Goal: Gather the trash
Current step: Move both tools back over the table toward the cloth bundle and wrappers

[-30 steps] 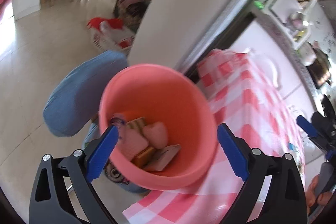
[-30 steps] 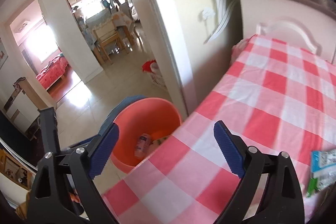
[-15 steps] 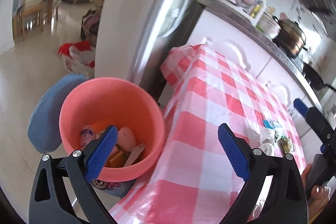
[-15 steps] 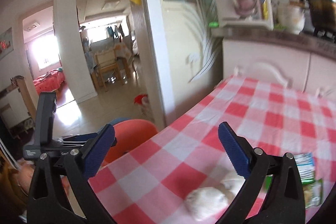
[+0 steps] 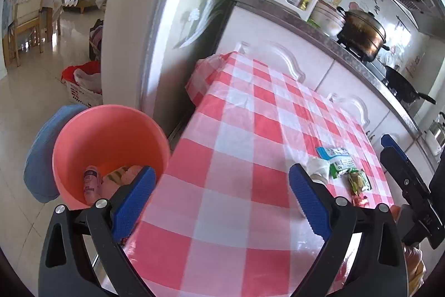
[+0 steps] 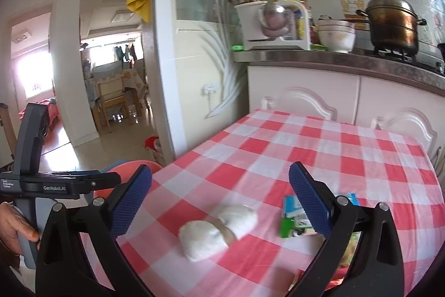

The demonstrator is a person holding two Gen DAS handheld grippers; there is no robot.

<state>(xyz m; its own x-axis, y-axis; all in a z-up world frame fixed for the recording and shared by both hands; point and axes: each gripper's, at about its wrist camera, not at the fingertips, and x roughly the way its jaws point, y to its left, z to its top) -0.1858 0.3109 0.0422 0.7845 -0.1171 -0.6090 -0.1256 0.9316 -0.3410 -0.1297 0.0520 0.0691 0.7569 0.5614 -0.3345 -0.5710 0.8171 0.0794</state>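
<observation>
A pink bucket (image 5: pixel 111 141) stands on the floor left of the table, holding a small bottle (image 5: pixel 90 183) and other trash. It also shows in the right wrist view (image 6: pixel 122 171). On the red-checked tablecloth (image 5: pixel 239 146) lie a crumpled white tissue (image 6: pixel 217 230), a blue-green wrapper (image 5: pixel 338 160) and a small colourful wrapper (image 5: pixel 358 183). My left gripper (image 5: pixel 219 199) is open and empty over the table's near left edge. My right gripper (image 6: pixel 219 199) is open and empty, just short of the tissue and beside the wrapper (image 6: pixel 292 216).
A white pillar (image 5: pixel 122 27) and glass partition stand behind the bucket. A blue cushion (image 5: pixel 39 157) lies by it. A counter (image 6: pixel 347 60) with a pot (image 6: pixel 389 21), bowls and a utensil rack runs behind the table. A red-and-white basket (image 5: pixel 83 85) sits on the floor.
Both grippers have swung from the bucket toward the table. The tissue and wrappers have come into view in both views. Both stay open.
</observation>
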